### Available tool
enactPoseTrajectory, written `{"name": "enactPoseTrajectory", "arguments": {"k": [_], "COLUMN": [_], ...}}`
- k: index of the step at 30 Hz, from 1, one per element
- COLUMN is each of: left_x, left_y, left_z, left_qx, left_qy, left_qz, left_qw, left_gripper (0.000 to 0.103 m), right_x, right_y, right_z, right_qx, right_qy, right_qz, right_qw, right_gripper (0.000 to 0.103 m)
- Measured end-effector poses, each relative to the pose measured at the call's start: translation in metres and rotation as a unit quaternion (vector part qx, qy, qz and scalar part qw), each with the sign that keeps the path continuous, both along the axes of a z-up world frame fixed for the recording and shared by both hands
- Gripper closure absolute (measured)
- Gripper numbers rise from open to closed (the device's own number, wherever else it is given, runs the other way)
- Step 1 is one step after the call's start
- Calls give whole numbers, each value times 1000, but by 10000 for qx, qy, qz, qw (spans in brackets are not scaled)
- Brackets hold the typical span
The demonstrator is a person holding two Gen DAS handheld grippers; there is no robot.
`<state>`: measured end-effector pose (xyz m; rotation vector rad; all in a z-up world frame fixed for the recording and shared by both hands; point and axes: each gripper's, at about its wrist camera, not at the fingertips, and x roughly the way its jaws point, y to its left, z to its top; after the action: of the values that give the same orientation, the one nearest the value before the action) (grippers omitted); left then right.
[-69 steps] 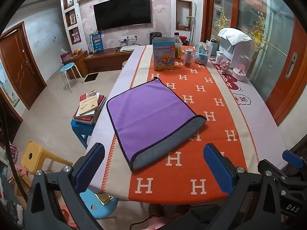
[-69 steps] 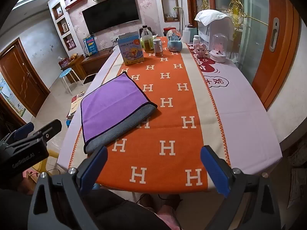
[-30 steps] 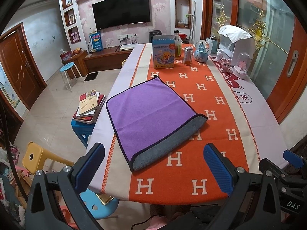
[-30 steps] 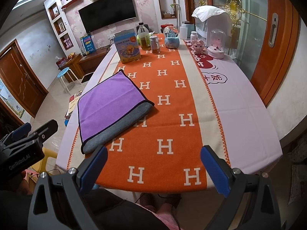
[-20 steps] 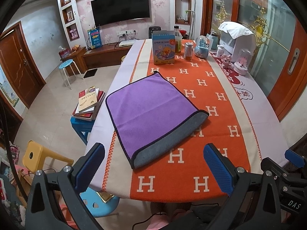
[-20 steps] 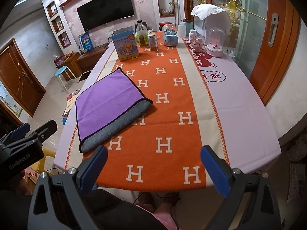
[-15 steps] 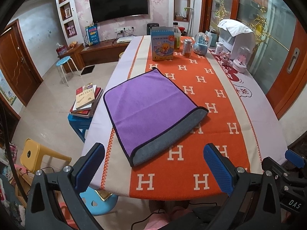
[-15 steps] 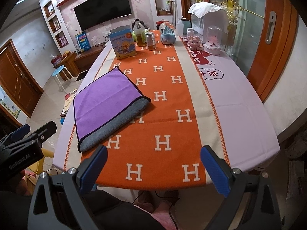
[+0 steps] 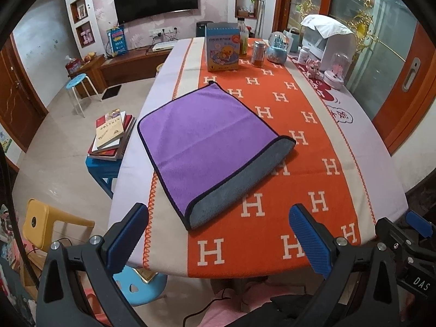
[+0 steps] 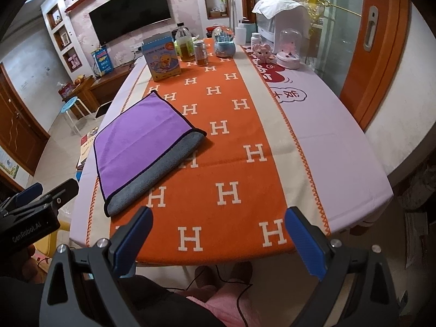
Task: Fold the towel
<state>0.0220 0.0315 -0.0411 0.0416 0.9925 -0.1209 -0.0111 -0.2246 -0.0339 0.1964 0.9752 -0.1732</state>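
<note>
A purple towel (image 9: 201,139) with a dark border lies folded over on the orange H-patterned runner (image 9: 321,147), its grey underside showing along the near edge (image 9: 239,185). It also shows in the right wrist view (image 10: 141,139). My left gripper (image 9: 218,234) is open and empty, held back above the table's near edge, short of the towel. My right gripper (image 10: 218,234) is open and empty, also above the near edge, to the right of the towel. The left gripper's body (image 10: 30,215) shows at the left of the right wrist view.
At the table's far end stand a blue box (image 9: 222,46), a bottle (image 9: 243,41), a jar (image 9: 259,53), a snow globe (image 9: 278,47) and a white appliance (image 9: 327,41). Left of the table are a stack of books on a blue stool (image 9: 111,136) and a yellow stool (image 9: 51,223).
Both grippers have drawn back and risen a little from the table, so the towel looks smaller and farther. The towel has not moved. Both grippers stay open.
</note>
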Motion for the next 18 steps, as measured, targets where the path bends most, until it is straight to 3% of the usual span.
{"name": "enactPoseTrajectory", "arguments": {"k": [8,18], "left_x": [6,29], "left_y": [16,36], "left_z": [-10,-27], "left_qx": [-92,-356], "left_qy": [149,304], "left_qz": [47,620], "left_qw": [9998,9970], "left_gripper": [1,1], "right_x": [6,52], "right_y": [5,1], "right_z": [-8,-8], "right_qx": [31,-278], "right_qy": [60,-43], "right_qz": [-40,449], "right_qw": [10000,9986], "right_gripper": [5,6]}}
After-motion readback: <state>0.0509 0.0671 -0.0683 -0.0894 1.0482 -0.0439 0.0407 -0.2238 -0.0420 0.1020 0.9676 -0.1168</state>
